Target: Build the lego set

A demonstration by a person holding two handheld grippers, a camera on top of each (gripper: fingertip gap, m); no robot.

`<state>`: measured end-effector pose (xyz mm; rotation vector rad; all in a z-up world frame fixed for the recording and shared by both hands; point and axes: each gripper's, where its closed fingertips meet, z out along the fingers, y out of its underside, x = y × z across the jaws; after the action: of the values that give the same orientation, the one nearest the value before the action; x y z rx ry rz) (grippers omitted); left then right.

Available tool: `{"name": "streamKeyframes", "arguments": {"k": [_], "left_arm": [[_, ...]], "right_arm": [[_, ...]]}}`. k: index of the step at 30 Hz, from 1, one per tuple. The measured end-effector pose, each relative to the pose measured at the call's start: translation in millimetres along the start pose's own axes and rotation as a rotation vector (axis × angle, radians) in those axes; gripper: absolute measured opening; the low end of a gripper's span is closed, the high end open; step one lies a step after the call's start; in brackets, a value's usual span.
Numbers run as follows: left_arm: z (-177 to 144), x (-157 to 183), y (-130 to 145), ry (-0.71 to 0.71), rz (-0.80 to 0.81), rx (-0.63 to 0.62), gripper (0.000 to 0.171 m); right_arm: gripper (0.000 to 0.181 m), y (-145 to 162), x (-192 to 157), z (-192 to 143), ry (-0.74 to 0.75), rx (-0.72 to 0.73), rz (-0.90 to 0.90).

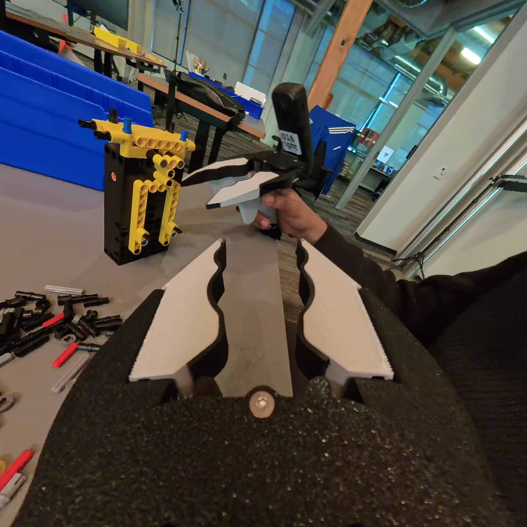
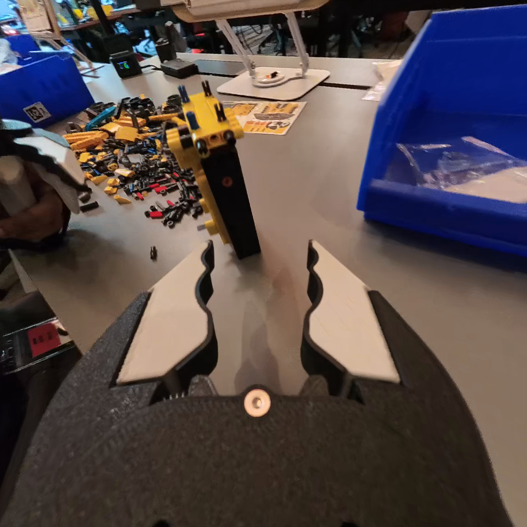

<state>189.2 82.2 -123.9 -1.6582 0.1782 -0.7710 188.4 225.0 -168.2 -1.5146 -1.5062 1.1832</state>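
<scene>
Brick assembly (image 2: 219, 171), black and yellow, stands upright on the counter (image 2: 313, 199) dead ahead of the right hand-held gripper (image 2: 259, 248), just past its parted, empty fingertips, while the left hand-held gripper (image 1: 261, 245), also parted and empty, has it ahead-left and farther off.

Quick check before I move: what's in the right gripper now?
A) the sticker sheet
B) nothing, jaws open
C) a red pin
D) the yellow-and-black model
B: the right gripper shows only bare table between its spread jaws, and the model stands on its own just ahead.
</scene>
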Motion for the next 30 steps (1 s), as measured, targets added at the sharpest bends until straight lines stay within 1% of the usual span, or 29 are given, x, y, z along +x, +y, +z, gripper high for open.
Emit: {"name": "streamKeyframes", "arguments": {"k": [4, 7, 10, 13, 17, 20, 23, 30], "left_arm": [[5.6, 2.6, 3.1, 0.004, 0.019, -0.023, 0.049], [7.9, 1.1, 3.4, -0.038, 0.067, -0.027, 0.05], [7.9, -1.6, -0.2, -0.079, 0.11, -0.005, 0.053], [9.2, -2.5, 0.2, -0.088, 0.118, -0.01, 0.054], [9.3, -3.0, -0.6, -0.093, 0.118, -0.004, 0.055], [8.4, -4.3, -1.8, -0.097, 0.11, 0.004, 0.056], [6.7, -4.8, -3.4, -0.1, 0.108, 0.016, 0.056], [1.5, -6.0, -5.2, -0.117, 0.126, 0.027, 0.057]], "right_arm": [[0.066, 9.6, 12.3, -34.8, 0.101, 0.01, 0.007], [0.066, 10.7, 13.5, -56.2, 0.152, 0.024, 0.009], [0.066, 12.7, 10.3, -70.8, 0.194, 0.027, -0.009], [0.066, 16.5, 7.3, -77.9, 0.23, 0.011, -0.028], [0.066, 24.7, 3.7, -72.5, 0.282, -0.052, -0.046], [0.066, 33.6, 2.7, -64.0, 0.357, -0.149, -0.126], [0.066, 35.7, 0.4, -56.9, 0.414, -0.205, -0.206], [0.066, 30.1, -13.6, -36.3, 0.36, -0.188, -0.218]]}}
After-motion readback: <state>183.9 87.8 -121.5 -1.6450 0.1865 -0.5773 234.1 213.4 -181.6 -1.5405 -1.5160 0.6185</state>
